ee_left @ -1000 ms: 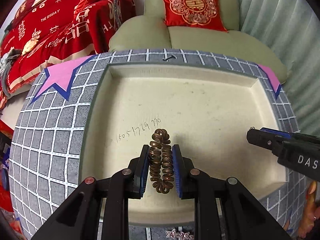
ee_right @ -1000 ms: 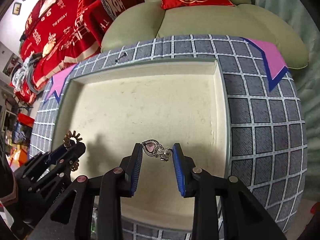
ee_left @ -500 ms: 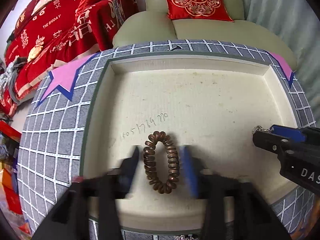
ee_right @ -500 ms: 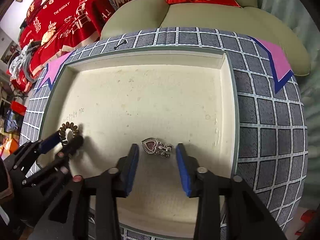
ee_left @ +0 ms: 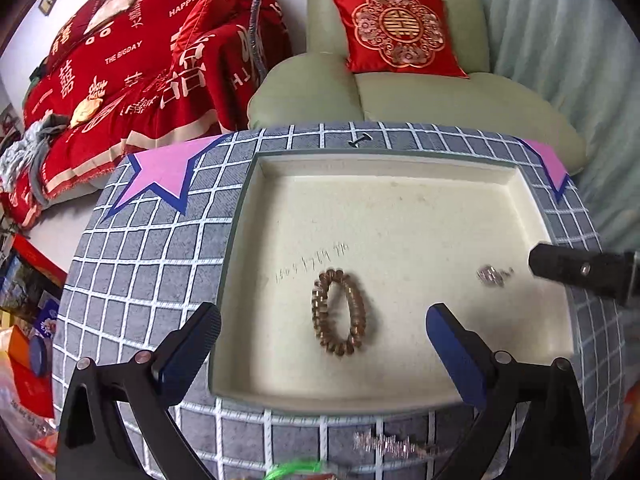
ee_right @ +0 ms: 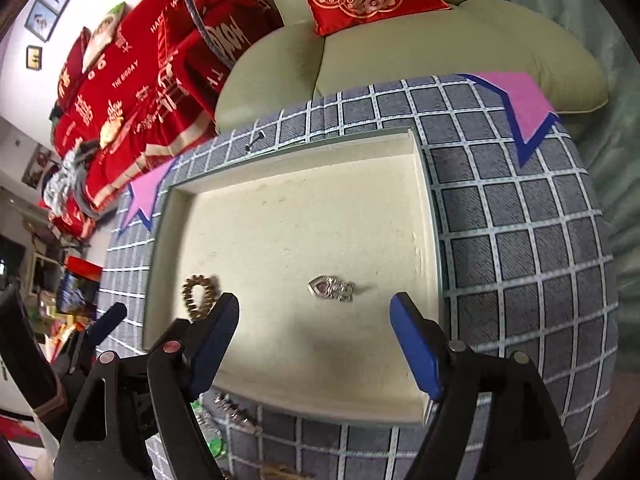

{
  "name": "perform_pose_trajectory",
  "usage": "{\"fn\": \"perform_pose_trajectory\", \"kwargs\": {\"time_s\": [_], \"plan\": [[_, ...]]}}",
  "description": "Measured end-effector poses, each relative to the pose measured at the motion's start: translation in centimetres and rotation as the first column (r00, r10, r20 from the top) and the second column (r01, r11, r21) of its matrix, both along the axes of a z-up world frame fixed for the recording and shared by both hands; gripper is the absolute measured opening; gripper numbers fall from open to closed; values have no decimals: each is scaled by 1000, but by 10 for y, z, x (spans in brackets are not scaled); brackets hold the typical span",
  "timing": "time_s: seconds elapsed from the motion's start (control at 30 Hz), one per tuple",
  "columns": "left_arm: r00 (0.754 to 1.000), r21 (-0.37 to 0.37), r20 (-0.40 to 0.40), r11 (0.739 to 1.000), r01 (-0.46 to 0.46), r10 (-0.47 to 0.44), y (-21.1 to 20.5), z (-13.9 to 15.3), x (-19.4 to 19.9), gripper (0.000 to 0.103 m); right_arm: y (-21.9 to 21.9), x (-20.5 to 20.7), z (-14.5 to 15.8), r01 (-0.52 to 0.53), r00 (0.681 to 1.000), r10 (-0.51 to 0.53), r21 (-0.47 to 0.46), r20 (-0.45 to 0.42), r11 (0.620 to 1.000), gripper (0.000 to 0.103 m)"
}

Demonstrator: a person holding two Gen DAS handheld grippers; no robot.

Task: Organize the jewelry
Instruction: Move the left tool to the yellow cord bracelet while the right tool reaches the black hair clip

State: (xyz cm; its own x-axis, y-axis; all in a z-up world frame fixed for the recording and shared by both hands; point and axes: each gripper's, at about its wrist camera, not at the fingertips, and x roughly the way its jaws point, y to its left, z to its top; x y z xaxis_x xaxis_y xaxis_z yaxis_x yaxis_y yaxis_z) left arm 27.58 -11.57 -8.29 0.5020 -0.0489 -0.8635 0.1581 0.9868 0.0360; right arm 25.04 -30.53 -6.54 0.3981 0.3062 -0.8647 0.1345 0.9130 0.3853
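While both my jaws are opening, nothing's clamped. Left gripper (ee_left: 322,320): beaded bracelet (ee_left: 339,312) lies flat on the cream tray (ee_left: 400,208) floor, btwn the jaws but clear of both pads. Right gripper (ee_right: 314,312): heart pendant (ee_right: 330,289) lies on the tray just ahead of the jaws, approx centred, touching neither. Tray sits on the checked desk (ee_left: 132,272).

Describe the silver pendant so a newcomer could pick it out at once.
Find the cream tray sunk into the grey checked cloth. Two pieces lie on its floor; the pendant is the one nearer the tray's right wall. It is small, silver and heart-shaped with a pink stone, unlike the brown bead bracelet at the left.
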Motion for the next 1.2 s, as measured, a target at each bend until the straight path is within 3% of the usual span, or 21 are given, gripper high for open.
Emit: {"fn": "perform_pose_trajectory", "kwargs": {"time_s": [0.13, 0.23, 0.33, 0.53, 0.87, 1.2], "plan": [[1000, 18, 23, 1000, 19, -20, 9, 9, -25, 103, -2, -21, 10, 28, 999, -29, 42, 18, 999, 82], [1000, -2, 18, 1000, 18, -18, 21, 13, -41, 103, -2, -37, 17, 51, 998, -55, 71, 44, 996, 102], [1000, -27, -25, 1000, 9, -10, 38, 12, -60, 103, -1, -57, 24, 84, 993, -90, 87, 77, 993, 103], [998, 27, -61, 1000, -9, 11, 67, 5, -102, 103, 6, -91, 33, 122, 986, -131, 91, 103, 988, 103], [990, 54, -128, 997, -58, 64, 108, -15, -148, 103, 27, -154, 19, 91, 996, -90, 36, -29, 995, 103], [984, 58, -163, 996, -64, 73, 125, -37, -161, 103, 13, -210, -19, 167, 968, -181, -91, -176, 982, 103]]}}
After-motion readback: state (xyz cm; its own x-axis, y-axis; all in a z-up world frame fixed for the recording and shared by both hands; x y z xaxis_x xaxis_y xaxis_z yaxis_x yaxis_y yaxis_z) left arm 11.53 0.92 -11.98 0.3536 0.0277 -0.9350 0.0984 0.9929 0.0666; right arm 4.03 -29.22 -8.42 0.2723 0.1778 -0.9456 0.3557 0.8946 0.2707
